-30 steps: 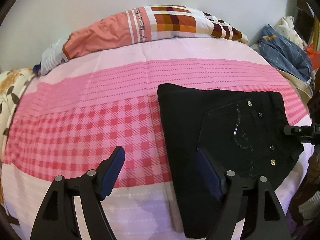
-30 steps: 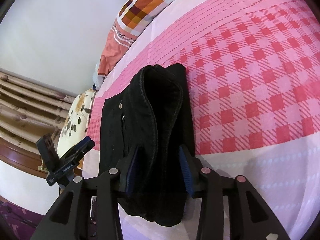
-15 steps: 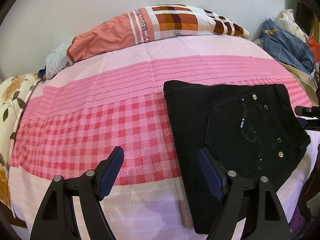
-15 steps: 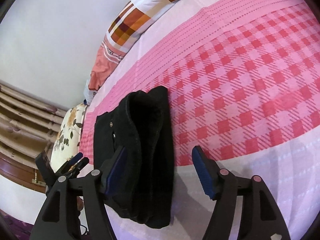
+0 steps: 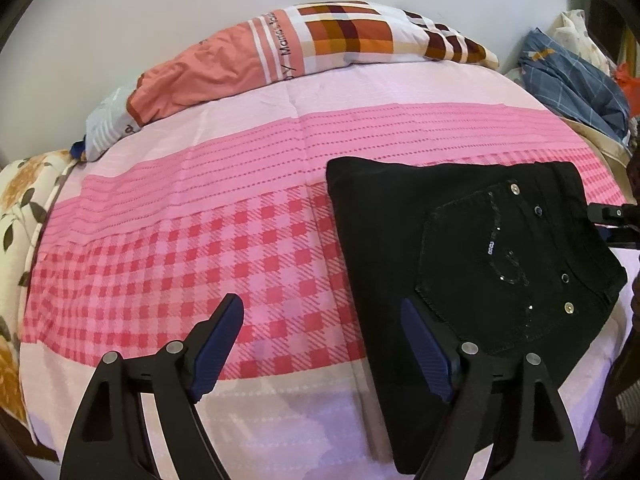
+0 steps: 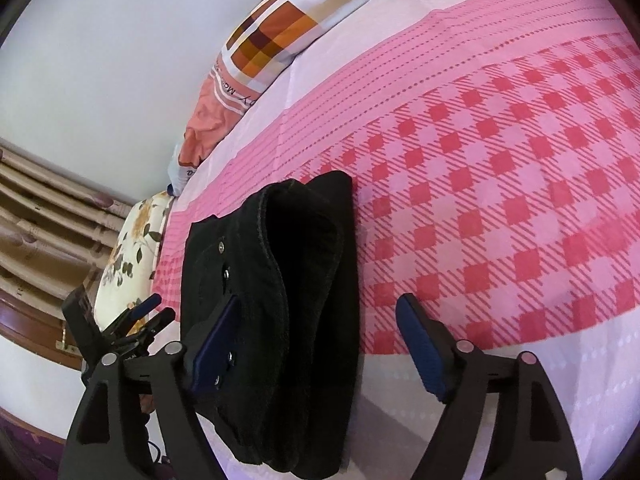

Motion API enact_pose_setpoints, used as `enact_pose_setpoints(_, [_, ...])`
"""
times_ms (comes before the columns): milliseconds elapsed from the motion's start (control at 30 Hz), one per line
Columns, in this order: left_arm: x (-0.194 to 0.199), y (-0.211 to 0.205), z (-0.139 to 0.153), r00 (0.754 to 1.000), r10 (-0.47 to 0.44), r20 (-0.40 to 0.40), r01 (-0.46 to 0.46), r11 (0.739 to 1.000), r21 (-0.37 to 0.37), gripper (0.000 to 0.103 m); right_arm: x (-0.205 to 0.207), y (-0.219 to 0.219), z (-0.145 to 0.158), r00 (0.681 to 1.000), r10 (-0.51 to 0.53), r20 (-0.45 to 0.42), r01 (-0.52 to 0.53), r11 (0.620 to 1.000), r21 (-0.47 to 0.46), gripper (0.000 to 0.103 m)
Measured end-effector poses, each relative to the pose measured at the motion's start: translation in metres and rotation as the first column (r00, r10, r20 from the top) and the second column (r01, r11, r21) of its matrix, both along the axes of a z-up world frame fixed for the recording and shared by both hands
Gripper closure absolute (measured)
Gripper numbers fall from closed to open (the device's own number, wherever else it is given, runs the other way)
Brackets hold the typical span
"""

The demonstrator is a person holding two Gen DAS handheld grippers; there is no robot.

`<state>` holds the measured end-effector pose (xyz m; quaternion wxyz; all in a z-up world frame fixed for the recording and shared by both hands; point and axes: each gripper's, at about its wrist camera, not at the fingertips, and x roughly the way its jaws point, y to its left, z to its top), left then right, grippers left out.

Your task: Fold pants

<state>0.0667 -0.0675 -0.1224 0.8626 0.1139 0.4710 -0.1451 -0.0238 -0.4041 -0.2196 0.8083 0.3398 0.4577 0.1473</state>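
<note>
The right hand-held gripper [image 6: 320,340] has let go of the folded black pants [image 5: 460,256] and now gapes wide. The left hand-held gripper [image 5: 322,340] stays open beside the pants, above the bed [image 5: 200,220].

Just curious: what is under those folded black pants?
The black pants lie on the pink checked bedsheet, which shows all around them. Anything between pants and sheet is covered, as are the inner folds.

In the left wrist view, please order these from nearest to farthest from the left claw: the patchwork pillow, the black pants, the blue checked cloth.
From the left claw:
1. black pants: folded on the bed, just right of the claw, its right finger overlapping them.
2. patchwork pillow: far ahead, against the wall.
3. blue checked cloth: far right corner. Items 2 and 3 are too close to call.
</note>
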Motion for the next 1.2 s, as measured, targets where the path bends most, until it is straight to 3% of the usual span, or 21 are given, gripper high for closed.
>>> enact_pose_setpoints(167, [0.013,-0.003,-0.010,0.993,-0.076,-0.094,0.068,0.995,-0.077,0.021,0.004,0.002,0.001,0.999,0.035,0.004,-0.035,0.999,-0.021,0.023])
enact_pose_setpoints(300, [0.028,0.000,-0.022,0.973,-0.133,-0.191,0.096,0.977,-0.189,0.021,0.007,0.004,0.001,0.997,0.072,0.000,-0.072,0.997,-0.005,0.022])
enact_pose_setpoints(433, [0.046,0.007,-0.038,0.930,-0.196,-0.311,0.079,0.932,-0.353,0.021,0.011,0.009,0.000,0.992,0.128,0.001,-0.128,0.992,0.000,0.022])
enact_pose_setpoints(533, [0.056,0.012,-0.041,0.924,-0.222,-0.311,0.073,0.902,-0.426,0.021,0.014,0.008,-0.003,0.990,0.144,0.001,-0.144,0.989,0.046,0.022])
enact_pose_setpoints(633, [0.064,0.011,-0.043,0.877,-0.322,-0.357,0.090,0.840,-0.536,0.021,0.014,0.007,-0.004,0.985,0.170,0.008,-0.171,0.984,0.050,0.022])
enact_pose_setpoints(733, [0.070,0.001,-0.044,0.854,-0.347,-0.387,0.100,0.840,-0.533,0.021,0.015,0.009,-0.006,0.982,0.188,0.006,-0.188,0.980,0.060,0.022])
enact_pose_setpoints(767, [0.071,0.000,-0.044,0.847,-0.356,-0.395,0.101,0.837,-0.538,0.021,0.015,0.010,-0.006,0.981,0.193,0.007,-0.193,0.980,0.052,0.023])
enact_pose_setpoints(800, [0.072,-0.002,-0.044,0.841,-0.367,-0.398,0.104,0.831,-0.547,0.021,0.016,0.013,-0.007,0.980,0.197,-0.005,-0.196,0.980,0.042,0.043])
enact_pose_setpoints(833, [0.073,-0.004,-0.045,0.839,-0.377,-0.393,0.111,0.825,-0.554,0.021,0.018,0.017,-0.012,0.979,0.199,-0.041,-0.199,0.980,0.019,0.070])
enact_pose_setpoints(900, [0.067,-0.010,-0.043,0.853,-0.384,-0.353,0.154,0.832,-0.532,0.029,0.017,0.022,-0.013,0.983,0.180,-0.029,-0.179,0.984,0.020,0.075])
enact_pose_setpoints(967, [0.059,-0.014,-0.039,0.885,-0.359,-0.297,0.195,0.864,-0.463,0.046,0.014,0.025,-0.009,0.987,0.162,-0.023,-0.161,0.987,0.016,0.079])
enact_pose_setpoints(1033, [0.057,-0.011,-0.036,0.904,-0.331,-0.272,0.180,0.869,-0.460,0.065,0.013,0.027,-0.003,0.989,0.146,-0.011,-0.145,0.989,0.040,0.081])
enact_pose_setpoints(1200, [0.054,-0.005,-0.027,0.925,-0.299,-0.235,0.162,0.869,-0.468,0.080,0.015,0.041,0.023,0.989,0.145,0.036,-0.147,0.987,0.070,0.083])
